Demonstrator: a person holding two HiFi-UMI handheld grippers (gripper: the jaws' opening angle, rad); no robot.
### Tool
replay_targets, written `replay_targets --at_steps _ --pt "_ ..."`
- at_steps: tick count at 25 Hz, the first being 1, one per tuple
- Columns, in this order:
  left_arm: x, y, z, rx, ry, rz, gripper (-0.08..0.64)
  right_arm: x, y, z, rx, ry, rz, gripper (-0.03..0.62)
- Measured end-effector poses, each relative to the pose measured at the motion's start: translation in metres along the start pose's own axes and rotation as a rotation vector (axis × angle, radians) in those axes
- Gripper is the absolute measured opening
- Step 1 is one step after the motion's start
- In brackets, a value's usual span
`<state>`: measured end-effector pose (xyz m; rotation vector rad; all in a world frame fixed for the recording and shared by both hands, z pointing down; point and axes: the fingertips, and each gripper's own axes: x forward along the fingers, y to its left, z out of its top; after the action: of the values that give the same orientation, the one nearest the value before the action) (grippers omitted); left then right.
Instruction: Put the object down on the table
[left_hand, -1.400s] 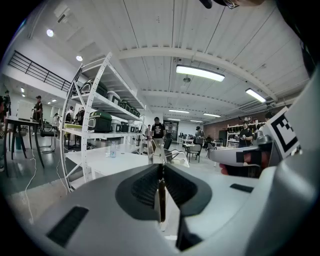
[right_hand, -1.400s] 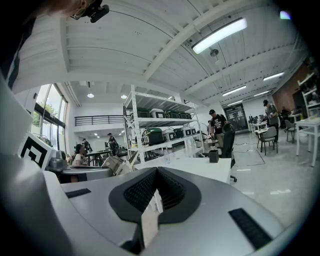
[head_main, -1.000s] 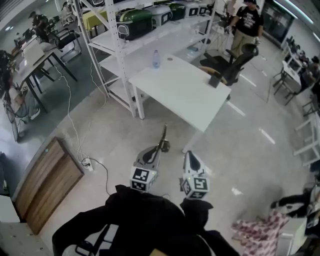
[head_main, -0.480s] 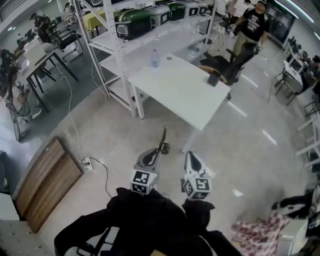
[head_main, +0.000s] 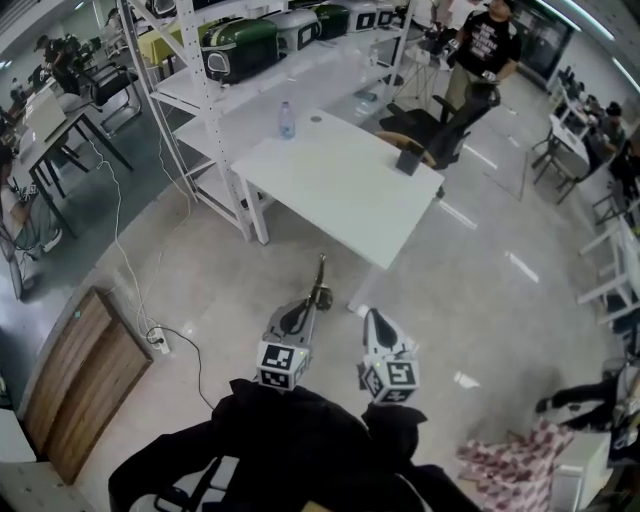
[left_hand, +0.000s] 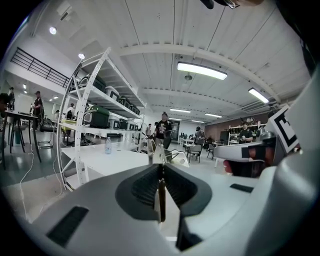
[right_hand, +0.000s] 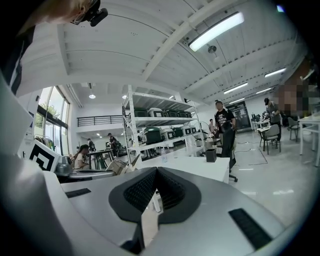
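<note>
Left hand-held gripper (head_main: 305, 310): jaws clamped on a thin brown stick (head_main: 321, 275). The stick runs forward out of the jaws and points toward the near edge of the white counter (head_main: 340, 190), short of it and above the floor.
Right hand-held gripper (head_main: 372, 316): just beside the left one, jaws pressed together.
Counter: carries a clear bottle (head_main: 287, 118) at the far side and a small black box (head_main: 408, 160) at the right.
Shelf rack (head_main: 215, 75): stands behind the counter.
</note>
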<state>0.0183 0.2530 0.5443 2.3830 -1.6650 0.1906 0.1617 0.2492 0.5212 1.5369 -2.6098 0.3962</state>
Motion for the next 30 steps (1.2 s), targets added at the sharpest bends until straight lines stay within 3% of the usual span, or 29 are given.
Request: replay_targets --at_steps 10,21,30 --pt "0.084 0.058 0.019 0.027 0.019 -0.02 0.032 0.103 -0.024 0.007 0.025 0.023 -0.019 0.003" --pt "0.212 0.173 0.107 0.069 -0.014 -0.096 0.032 0.271 -0.032 0.093 0.033 -0.036 -0.08 0.003" --pt "0.284 0.234 0.136 0.096 0.0 -0.17 0.032 0.361 -0.041 0.117 0.035 -0.03 -0.153 0.002"
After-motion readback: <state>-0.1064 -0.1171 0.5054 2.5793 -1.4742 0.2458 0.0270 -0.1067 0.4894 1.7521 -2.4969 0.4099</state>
